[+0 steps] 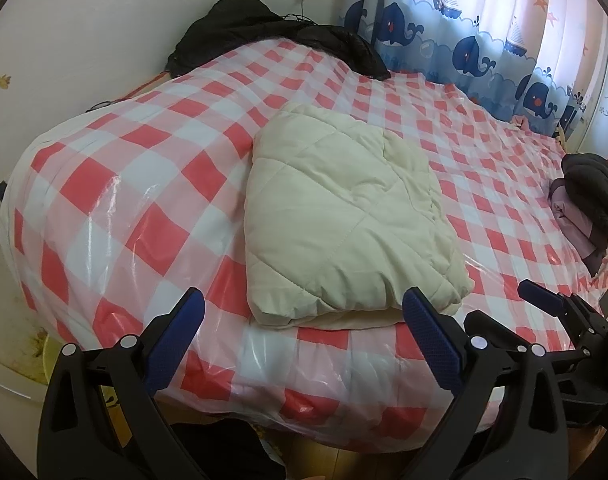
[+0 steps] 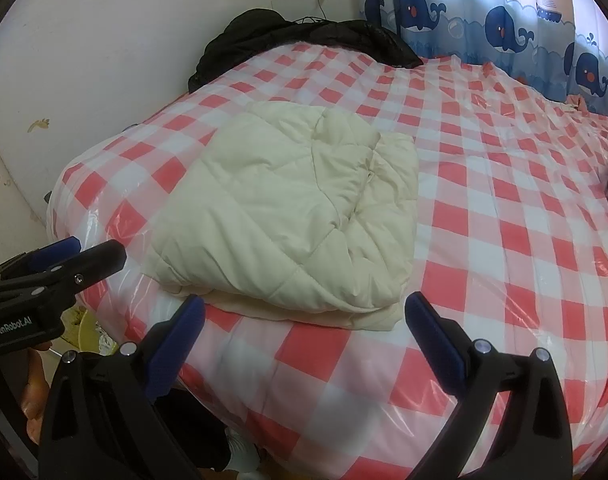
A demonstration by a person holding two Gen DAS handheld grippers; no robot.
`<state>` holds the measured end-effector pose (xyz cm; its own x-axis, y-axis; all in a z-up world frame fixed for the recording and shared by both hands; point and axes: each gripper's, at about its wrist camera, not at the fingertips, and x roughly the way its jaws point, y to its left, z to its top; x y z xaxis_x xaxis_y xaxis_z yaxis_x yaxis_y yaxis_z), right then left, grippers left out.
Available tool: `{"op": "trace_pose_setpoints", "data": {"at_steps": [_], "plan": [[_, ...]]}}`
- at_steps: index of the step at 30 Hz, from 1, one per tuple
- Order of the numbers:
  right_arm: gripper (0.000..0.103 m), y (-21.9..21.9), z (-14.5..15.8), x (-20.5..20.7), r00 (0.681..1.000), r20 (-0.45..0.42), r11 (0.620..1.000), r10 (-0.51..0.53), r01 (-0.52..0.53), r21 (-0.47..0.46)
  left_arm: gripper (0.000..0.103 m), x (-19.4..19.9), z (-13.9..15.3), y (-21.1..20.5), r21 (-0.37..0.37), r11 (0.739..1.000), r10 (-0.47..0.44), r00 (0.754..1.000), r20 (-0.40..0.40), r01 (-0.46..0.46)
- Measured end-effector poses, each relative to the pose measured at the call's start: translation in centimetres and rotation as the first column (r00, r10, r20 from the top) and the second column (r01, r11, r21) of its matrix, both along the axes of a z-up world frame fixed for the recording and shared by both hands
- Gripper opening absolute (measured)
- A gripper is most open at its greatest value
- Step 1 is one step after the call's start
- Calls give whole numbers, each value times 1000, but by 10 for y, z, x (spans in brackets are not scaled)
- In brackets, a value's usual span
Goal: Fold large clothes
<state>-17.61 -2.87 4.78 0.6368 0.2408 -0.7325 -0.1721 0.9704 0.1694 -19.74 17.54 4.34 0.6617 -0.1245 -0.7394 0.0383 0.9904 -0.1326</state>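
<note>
A cream quilted garment (image 1: 343,220) (image 2: 292,220) lies folded into a thick, roughly square bundle near the front edge of the bed. My left gripper (image 1: 304,320) hovers just short of its near edge, open, with nothing between the blue pads. My right gripper (image 2: 304,320) is also open and empty, just in front of the bundle's near right corner. Each gripper shows in the other's view: the right gripper (image 1: 511,308) at the lower right, the left gripper (image 2: 92,252) at the left edge. Neither touches the garment.
The bed (image 1: 116,200) (image 2: 503,240) has a red-and-white check cover under glossy plastic. A black jacket (image 1: 264,36) (image 2: 304,40) lies at the far end by the wall. Dark and pink clothes (image 1: 587,200) are piled at the right. Whale curtains (image 1: 463,40) hang behind.
</note>
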Motion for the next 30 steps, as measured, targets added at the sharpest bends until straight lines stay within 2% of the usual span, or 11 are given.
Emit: {"op": "trace_pose_setpoints", "data": {"at_steps": [30], "plan": [[96,-9,-14,0,999,-51,1000,9,-8,15,95,2,-3,3,15,1000,-14,1000,-16,15]]}}
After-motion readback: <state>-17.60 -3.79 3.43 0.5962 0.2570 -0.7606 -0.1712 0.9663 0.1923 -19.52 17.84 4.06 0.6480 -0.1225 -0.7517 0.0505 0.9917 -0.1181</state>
